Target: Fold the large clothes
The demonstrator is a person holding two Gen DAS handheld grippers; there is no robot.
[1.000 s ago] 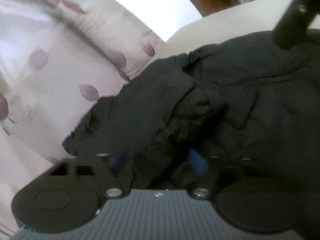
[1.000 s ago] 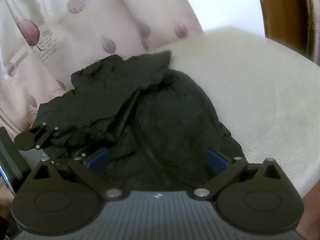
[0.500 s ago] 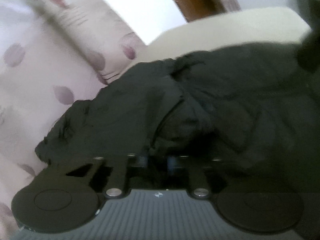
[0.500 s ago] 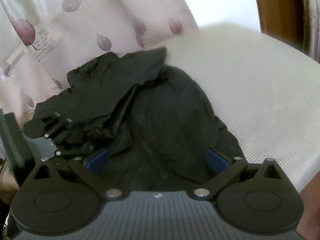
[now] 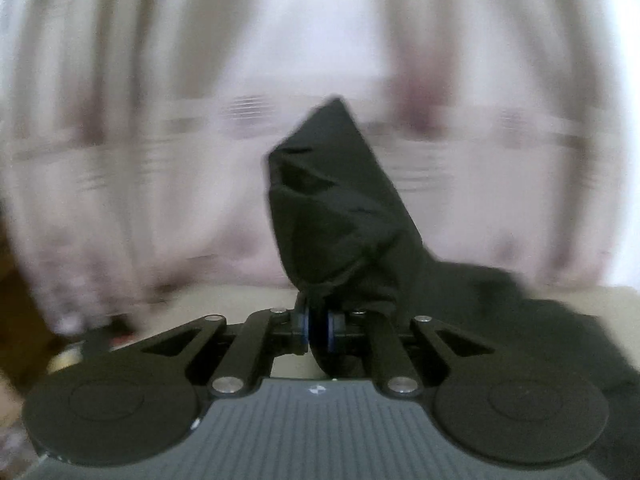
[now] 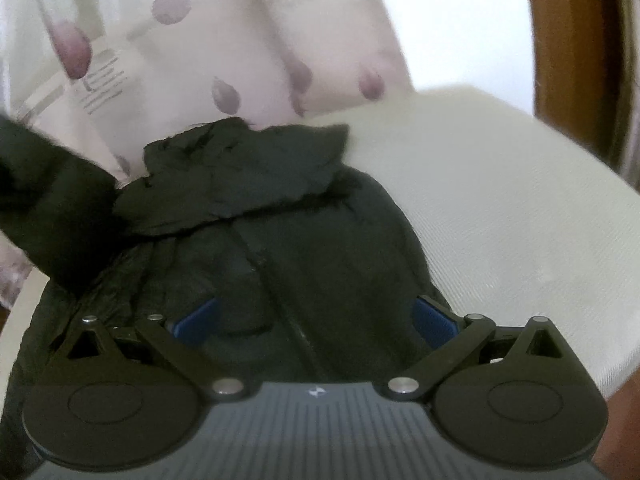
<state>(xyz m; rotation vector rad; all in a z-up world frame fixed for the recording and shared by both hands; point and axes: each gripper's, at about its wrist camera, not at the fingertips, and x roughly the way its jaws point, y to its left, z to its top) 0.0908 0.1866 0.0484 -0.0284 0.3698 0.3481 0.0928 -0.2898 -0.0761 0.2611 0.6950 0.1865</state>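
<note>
A large black garment (image 6: 280, 240) lies crumpled on a cream cushion (image 6: 500, 200). My left gripper (image 5: 319, 330) is shut on a bunched end of that garment (image 5: 340, 216), which stands up in a peak in front of the jaws and trails down to the right. Seen from the right wrist, this lifted part is a dark blurred mass (image 6: 48, 208) at the left edge. My right gripper (image 6: 316, 316) hovers open just above the garment's middle, its blue pads (image 6: 196, 314) spread wide, nothing pinched between them.
A pale curtain with purple leaf prints (image 6: 192, 40) hangs behind the cushion. A brown wooden frame (image 6: 568, 40) rises at the right. The cushion's right half (image 6: 520, 260) is bare. Small blurred items (image 5: 68, 356) lie low on the left.
My left gripper shut on the garment's edge, then swung up and away, rolling, pulling that end off the pile. My right gripper rose slightly and stayed open.
</note>
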